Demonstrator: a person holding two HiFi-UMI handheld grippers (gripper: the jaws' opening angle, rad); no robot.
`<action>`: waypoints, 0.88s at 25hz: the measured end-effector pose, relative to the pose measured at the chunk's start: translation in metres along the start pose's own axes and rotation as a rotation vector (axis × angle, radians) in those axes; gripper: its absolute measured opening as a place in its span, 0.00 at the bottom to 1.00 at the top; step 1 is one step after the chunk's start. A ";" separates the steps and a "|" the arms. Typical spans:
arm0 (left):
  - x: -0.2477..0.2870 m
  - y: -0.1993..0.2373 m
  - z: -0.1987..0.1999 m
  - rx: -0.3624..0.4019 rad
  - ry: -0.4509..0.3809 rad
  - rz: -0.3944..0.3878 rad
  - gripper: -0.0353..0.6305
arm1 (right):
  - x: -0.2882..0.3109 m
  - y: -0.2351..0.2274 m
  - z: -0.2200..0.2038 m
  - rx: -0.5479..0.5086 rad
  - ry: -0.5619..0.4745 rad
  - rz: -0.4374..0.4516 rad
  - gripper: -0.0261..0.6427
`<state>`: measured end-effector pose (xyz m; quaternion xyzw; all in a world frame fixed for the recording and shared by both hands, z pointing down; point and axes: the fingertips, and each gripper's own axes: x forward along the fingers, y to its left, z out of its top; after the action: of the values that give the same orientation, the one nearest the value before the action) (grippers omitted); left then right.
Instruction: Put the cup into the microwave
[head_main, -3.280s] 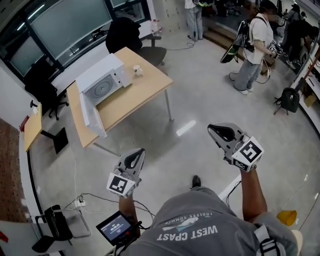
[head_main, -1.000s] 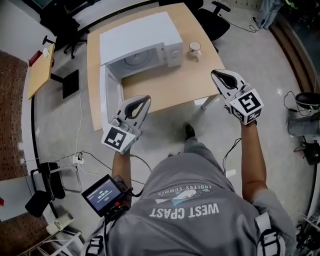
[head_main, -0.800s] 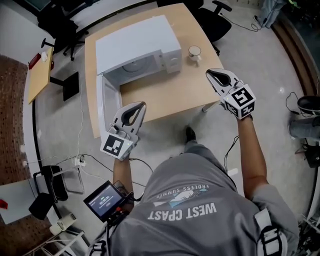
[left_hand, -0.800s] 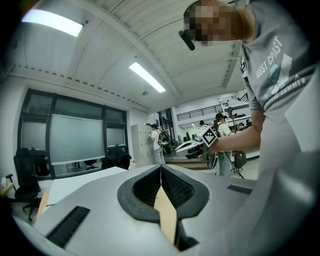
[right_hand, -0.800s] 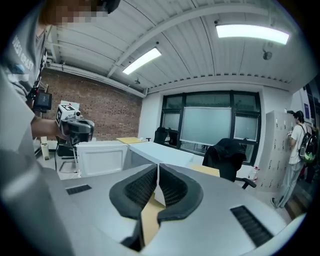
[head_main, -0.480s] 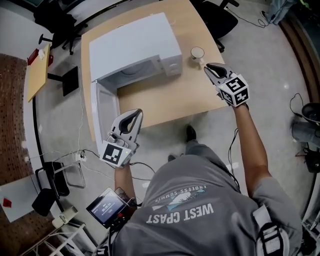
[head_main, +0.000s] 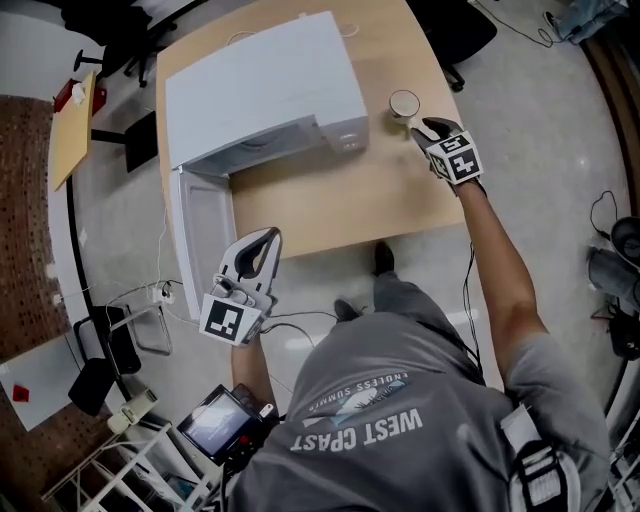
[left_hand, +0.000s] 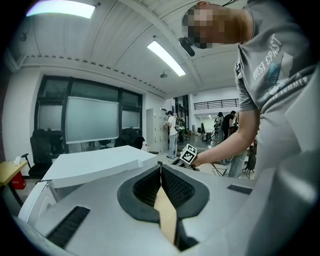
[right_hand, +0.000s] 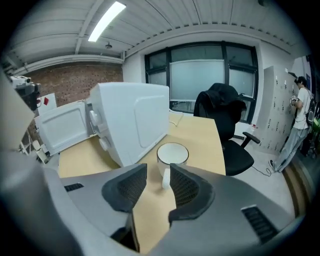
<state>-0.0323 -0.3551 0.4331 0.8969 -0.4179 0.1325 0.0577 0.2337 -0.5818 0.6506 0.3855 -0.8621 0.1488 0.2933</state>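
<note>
The white cup (head_main: 404, 104) stands upper right beside the microwave (head_main: 262, 85). The right gripper (head_main: 430, 130), jaws released and just opening, seemingly straddles its handle (right_hand: 165, 179). The left gripper (head_main: 262, 240), lower left, is clenched empty.

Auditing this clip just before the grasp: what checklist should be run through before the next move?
1. White microwave door open: ok.
2. Microwave cavity free: cannot tell.
3. White ceramic cup upright on the wooden table: ok.
4. Right claw jaws have just been opening, cup handle between them: ok.
5. Cup gripped: not ok, pads not yet closed on it.
6. Left claw shut, empty: ok.
</note>
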 end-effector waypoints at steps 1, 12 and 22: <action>0.001 0.001 -0.002 -0.003 0.006 0.004 0.09 | 0.009 -0.005 -0.007 0.011 0.019 -0.003 0.26; 0.004 0.007 -0.015 -0.038 0.033 0.041 0.09 | 0.065 -0.022 -0.042 0.056 0.150 -0.040 0.17; -0.012 -0.002 -0.016 -0.031 0.014 0.043 0.09 | 0.032 -0.003 -0.012 0.046 0.003 -0.031 0.15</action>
<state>-0.0415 -0.3416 0.4448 0.8858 -0.4386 0.1335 0.0718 0.2236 -0.5960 0.6796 0.4050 -0.8520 0.1647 0.2879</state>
